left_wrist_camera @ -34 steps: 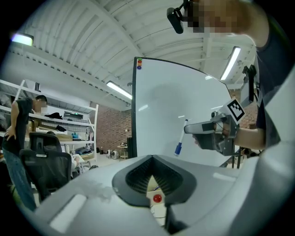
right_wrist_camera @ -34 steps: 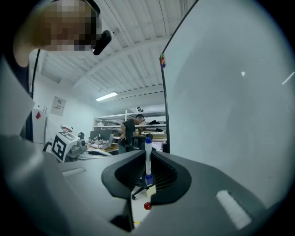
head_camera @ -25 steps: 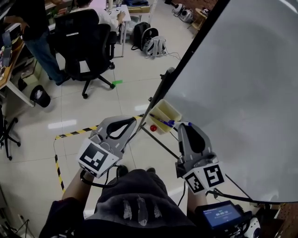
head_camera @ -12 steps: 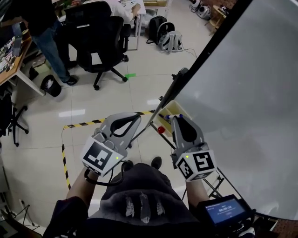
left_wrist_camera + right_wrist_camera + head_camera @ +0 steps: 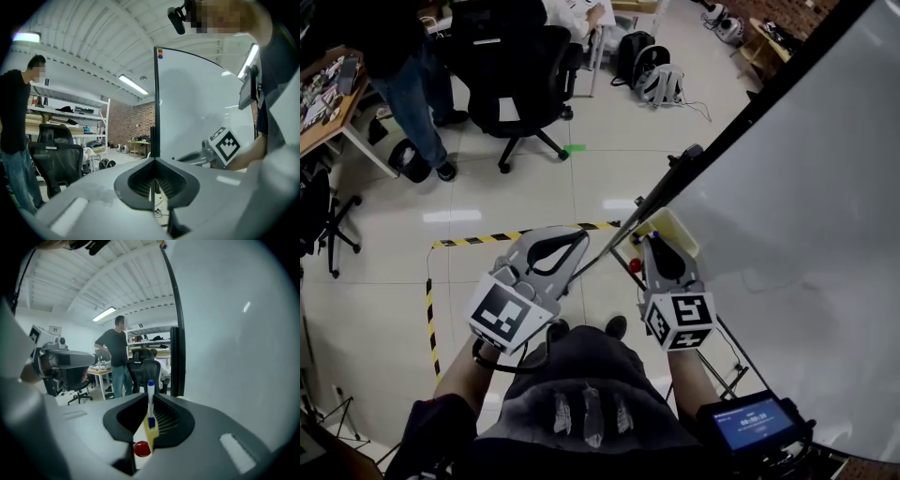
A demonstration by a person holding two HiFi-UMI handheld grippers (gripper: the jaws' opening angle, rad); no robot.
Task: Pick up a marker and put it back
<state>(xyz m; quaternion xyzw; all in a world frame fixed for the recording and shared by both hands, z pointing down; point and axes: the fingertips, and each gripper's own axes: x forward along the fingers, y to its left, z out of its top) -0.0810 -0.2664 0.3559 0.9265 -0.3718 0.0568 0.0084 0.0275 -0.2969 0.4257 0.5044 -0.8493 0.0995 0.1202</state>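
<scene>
Right tongs point(image 5: 652, 242) pinch the upright marker point(image 5: 150, 397), apparently just above the yellow tray point(image 5: 682, 231); left tongs point(image 5: 155, 161) closed, empty

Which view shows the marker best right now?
Right gripper view: the marker stands upright, gripped in the right gripper's jaws, blue cap up. Head view: that gripper hides nearly all of it. Left gripper view: not discernible.

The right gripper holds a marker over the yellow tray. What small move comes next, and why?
Probably lower the right gripper slightly, then open it: its jaws grip the marker, and the yellow tray appears just below, so the marker is not yet set down.
</scene>
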